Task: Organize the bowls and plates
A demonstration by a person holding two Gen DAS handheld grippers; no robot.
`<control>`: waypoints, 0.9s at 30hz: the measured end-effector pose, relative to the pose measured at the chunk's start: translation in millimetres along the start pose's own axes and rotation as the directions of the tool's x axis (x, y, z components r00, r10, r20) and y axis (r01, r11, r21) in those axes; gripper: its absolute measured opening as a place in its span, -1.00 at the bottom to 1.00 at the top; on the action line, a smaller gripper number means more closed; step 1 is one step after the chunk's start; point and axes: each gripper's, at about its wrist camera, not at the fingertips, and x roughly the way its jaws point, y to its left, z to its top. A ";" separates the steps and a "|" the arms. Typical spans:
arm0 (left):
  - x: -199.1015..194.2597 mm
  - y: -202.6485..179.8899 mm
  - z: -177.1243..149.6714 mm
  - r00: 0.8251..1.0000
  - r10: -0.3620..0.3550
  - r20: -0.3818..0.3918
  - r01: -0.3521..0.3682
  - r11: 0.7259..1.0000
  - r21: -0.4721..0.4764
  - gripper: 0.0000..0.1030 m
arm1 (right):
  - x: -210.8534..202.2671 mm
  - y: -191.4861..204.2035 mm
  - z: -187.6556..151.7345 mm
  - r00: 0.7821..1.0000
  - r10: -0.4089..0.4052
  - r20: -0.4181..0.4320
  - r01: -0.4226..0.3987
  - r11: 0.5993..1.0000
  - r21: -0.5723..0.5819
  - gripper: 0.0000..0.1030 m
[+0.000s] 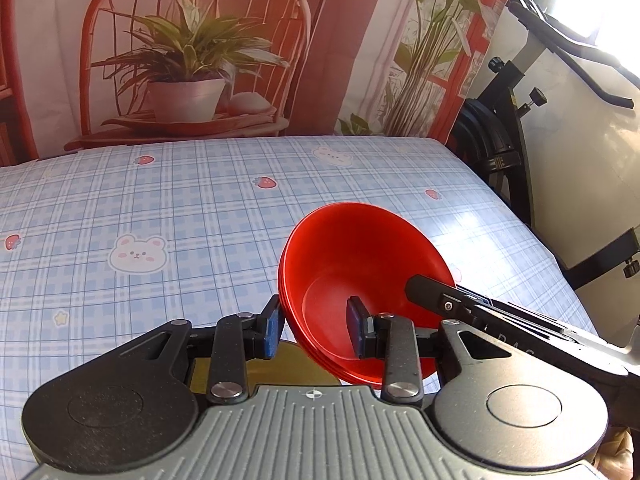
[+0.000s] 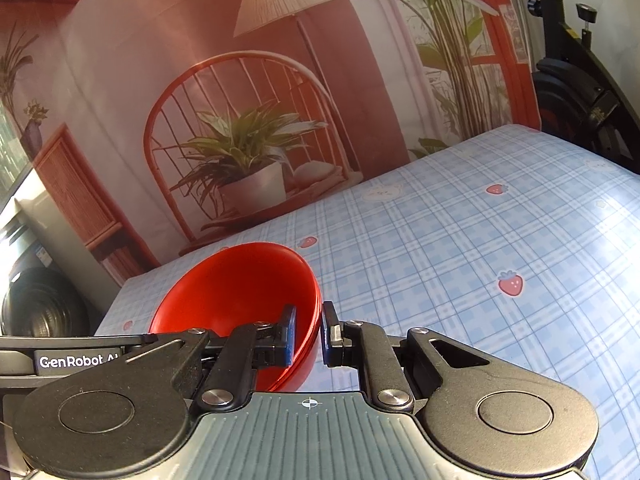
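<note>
A stack of red bowls (image 1: 360,280) is being held tilted above the table (image 1: 200,208), its opening turned toward the camera. Its rim is being straddled by the left gripper (image 1: 316,328): one blue-padded finger (image 1: 273,330) is lying just outside the wall, the other (image 1: 357,322) inside the bowl, with a visible gap left between pad and wall. The far side of the rim is being reached by the right gripper (image 1: 436,296), which is entering from the right; how its jaws stand cannot be made out. The table is being covered by a blue plaid cloth printed with bears and strawberries. A yellowish object (image 1: 280,364) is being partly hidden beneath the fingers. A printed backdrop (image 1: 192,60) of a chair and potted plant is hanging behind, and black exercise equipment (image 1: 512,120) is standing at the right.
</note>
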 end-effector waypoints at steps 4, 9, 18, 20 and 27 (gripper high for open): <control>-10.4 10.9 -7.5 1.000 0.004 0.003 -0.004 1.000 -0.028 -0.32 | -3.0 15.4 -4.6 1.000 0.018 -0.017 -0.019 0.999 -0.037 -0.75; -28.6 26.7 -19.9 1.000 0.006 0.015 -0.005 0.999 -0.052 -0.31 | -4.8 34.4 -13.5 0.998 0.038 -0.046 -0.041 0.996 -0.080 -0.75; -49.8 56.8 -46.4 1.000 0.011 0.027 -0.006 0.985 -0.174 -0.31 | -0.2 58.5 -35.9 0.990 0.081 -0.116 -0.096 0.987 -0.130 -0.75; -52.4 60.0 -55.0 0.999 0.022 0.026 -0.016 0.983 -0.184 -0.31 | 1.3 61.5 -41.8 0.987 0.087 -0.134 -0.106 0.984 -0.140 -0.75; -50.2 67.3 -75.7 1.000 0.030 -0.001 -0.030 0.976 -0.216 -0.31 | 5.1 67.6 -56.0 0.982 0.085 -0.166 -0.113 0.980 -0.167 -0.75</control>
